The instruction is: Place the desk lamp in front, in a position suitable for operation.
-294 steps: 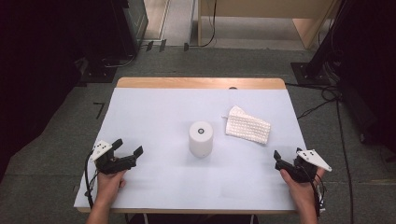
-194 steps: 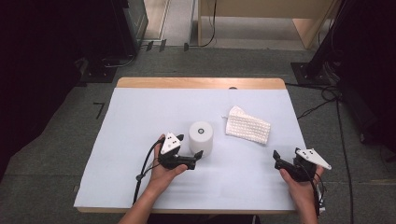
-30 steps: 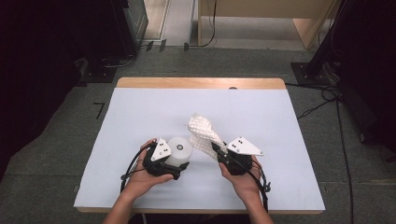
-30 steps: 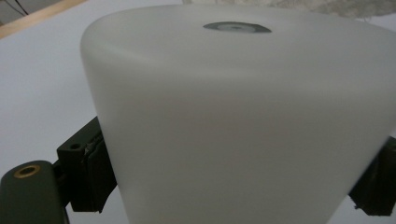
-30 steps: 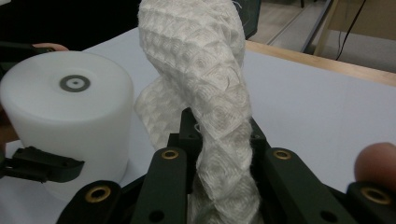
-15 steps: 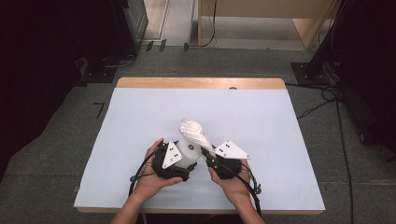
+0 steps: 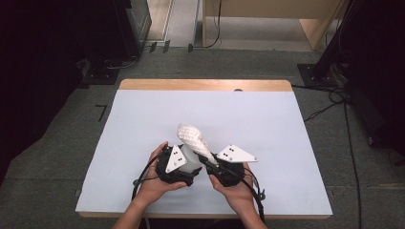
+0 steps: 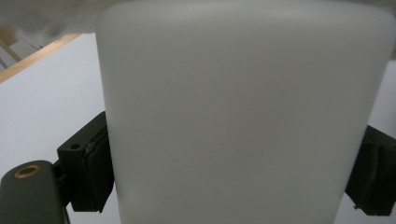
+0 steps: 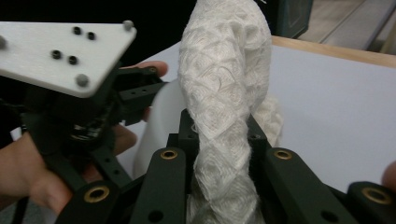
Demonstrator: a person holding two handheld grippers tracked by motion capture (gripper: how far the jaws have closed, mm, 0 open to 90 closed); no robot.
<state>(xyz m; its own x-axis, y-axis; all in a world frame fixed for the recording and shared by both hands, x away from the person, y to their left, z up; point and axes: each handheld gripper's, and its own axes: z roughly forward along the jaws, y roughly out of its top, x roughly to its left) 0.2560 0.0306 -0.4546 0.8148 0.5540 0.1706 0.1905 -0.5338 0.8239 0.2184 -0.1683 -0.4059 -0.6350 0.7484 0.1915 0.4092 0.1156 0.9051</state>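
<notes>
A white frosted cylinder [image 7: 192, 159] sits between the jaws of my left gripper [image 7: 187, 168], near the table's front edge. In the left gripper view the cylinder [image 8: 243, 107] stands very close, and both pads [image 8: 95, 165] press on its sides. My right gripper [image 7: 208, 163] is shut on a white quilted cloth [image 7: 193, 137] that rises from its jaws and leans over the cylinder. In the right gripper view the cloth [image 9: 224, 102] stands bunched between the fingers [image 9: 161, 186], with the left gripper [image 9: 70, 93] and the cylinder [image 9: 156, 130] just beyond it on the left.
The table [image 7: 267, 119] is covered with a white sheet, and a wooden strip [image 7: 205, 85] shows along its far edge. Dark equipment and cables lie on the floor around it. Both hands are close together at the front middle.
My right gripper has carried the cloth leftward, closer to the cylinder and the left gripper. The left gripper has hardly shifted.
</notes>
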